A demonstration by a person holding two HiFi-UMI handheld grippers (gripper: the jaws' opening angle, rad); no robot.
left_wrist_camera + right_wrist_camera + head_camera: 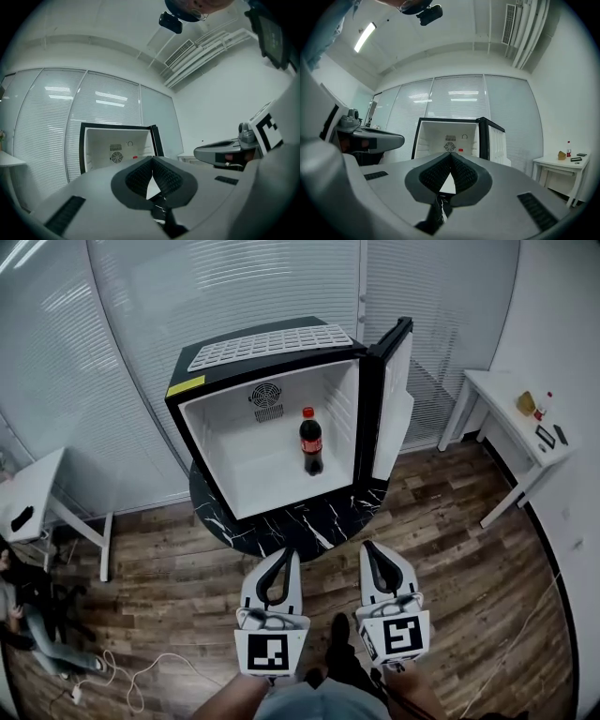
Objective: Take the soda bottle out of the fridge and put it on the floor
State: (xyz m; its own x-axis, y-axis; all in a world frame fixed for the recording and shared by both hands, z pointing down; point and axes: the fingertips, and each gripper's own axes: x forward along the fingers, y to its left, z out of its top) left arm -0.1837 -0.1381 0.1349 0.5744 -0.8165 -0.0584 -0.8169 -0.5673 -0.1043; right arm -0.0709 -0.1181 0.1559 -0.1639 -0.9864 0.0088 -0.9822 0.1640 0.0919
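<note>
The small fridge [234, 442] stands open ahead of me on a round black table [309, 526], with its door [394, 399] swung out to the right. The soda bottle [311, 442] stands upright on the fridge floor, toward the door side. My left gripper [289, 554] and right gripper [367, 547] hang side by side just short of the table. Both are pinched closed on nothing, and the bottle is well ahead of their tips.

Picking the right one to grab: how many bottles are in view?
2. The soda bottle stands inside the open fridge; a small red-capped bottle stands on the white table at right. More may be hidden.
</note>
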